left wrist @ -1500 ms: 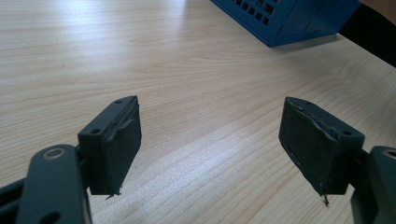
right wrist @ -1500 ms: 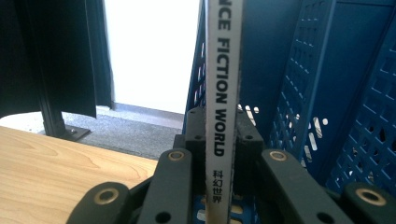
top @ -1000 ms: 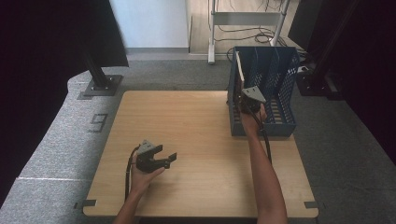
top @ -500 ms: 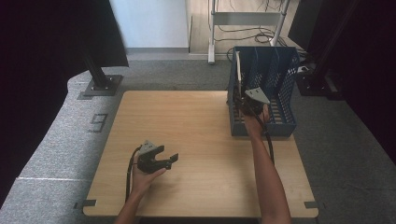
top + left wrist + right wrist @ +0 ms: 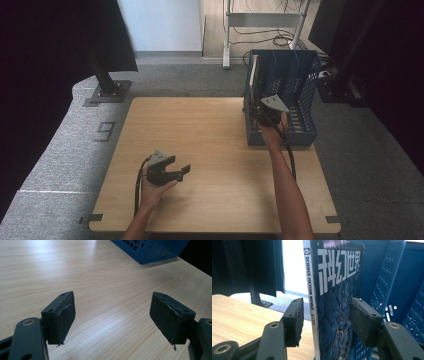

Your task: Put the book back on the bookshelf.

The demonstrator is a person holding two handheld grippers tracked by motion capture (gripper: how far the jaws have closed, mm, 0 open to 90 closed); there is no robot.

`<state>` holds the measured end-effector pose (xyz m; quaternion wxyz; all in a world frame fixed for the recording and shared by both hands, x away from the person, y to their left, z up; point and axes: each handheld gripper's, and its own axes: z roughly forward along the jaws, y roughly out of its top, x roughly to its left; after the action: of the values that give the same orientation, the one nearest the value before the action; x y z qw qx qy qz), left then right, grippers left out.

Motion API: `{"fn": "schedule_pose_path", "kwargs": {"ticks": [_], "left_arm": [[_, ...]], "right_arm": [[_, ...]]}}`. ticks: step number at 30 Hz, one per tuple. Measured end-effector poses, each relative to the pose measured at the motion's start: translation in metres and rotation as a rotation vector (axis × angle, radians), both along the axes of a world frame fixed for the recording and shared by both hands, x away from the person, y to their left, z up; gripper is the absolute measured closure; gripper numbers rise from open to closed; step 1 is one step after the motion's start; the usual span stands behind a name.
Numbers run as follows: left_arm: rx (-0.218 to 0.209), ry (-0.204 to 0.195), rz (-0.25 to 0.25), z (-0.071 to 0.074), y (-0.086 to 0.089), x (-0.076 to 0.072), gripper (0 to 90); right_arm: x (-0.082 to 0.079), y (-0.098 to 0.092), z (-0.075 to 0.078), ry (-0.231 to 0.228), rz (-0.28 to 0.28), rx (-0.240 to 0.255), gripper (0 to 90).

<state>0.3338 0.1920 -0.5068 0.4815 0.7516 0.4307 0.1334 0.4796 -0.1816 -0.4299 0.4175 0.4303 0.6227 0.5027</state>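
A magazine with a dark blue cover and a white spine stands upright in the left slot of a blue slotted rack. In the high view the magazine rises at the left wall of the rack. My right gripper straddles its lower part; the jaws have just been opening, and both pads stand clear of the spine and cover. In the high view that right gripper is at the rack's front left corner. My left gripper rests open and bare on the wooden table, also at front left.
The rack's corner lies far ahead of the left gripper. A black stand base sits on the grey floor beyond the table's left corner. A white metal frame with cables stands behind the rack.
The right gripper's jaws have spread apart and let go of the magazine, which stays upright in the rack. The left gripper has not moved.
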Motion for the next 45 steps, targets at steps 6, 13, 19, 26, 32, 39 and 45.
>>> {"fn": "schedule_pose_path", "kwargs": {"ticks": [6,13,19,26,32,39,45], "left_arm": [[0.003,0.002,-0.003,-0.001,-0.001,0.0,20.9],[0.01,0.006,-0.005,-0.003,-0.002,0.001,20.9],[0.011,0.007,-0.006,-0.003,-0.004,0.0,20.9],[0.016,0.012,-0.009,-0.004,-0.005,0.001,20.9],[0.018,0.016,-0.01,-0.005,-0.006,0.001,20.8],[0.023,0.021,-0.012,-0.006,-0.007,0.001,20.8],[0.024,0.024,-0.011,-0.007,-0.007,0.001,20.8]], "right_arm": [[-0.009,-0.001,0.002,-0.007,0.021,0.015,45.7],[-0.025,-0.006,-0.001,-0.005,0.046,0.043,46.7],[-0.041,-0.013,-0.002,-0.004,0.075,0.067,46.6],[-0.059,-0.019,-0.006,0.008,0.096,0.108,46.4],[-0.071,-0.028,-0.014,0.023,0.1,0.128,46.5],[-0.086,-0.037,-0.026,0.055,0.108,0.114,46.2],[-0.103,-0.043,-0.037,0.07,0.121,0.094,46.2]]}}
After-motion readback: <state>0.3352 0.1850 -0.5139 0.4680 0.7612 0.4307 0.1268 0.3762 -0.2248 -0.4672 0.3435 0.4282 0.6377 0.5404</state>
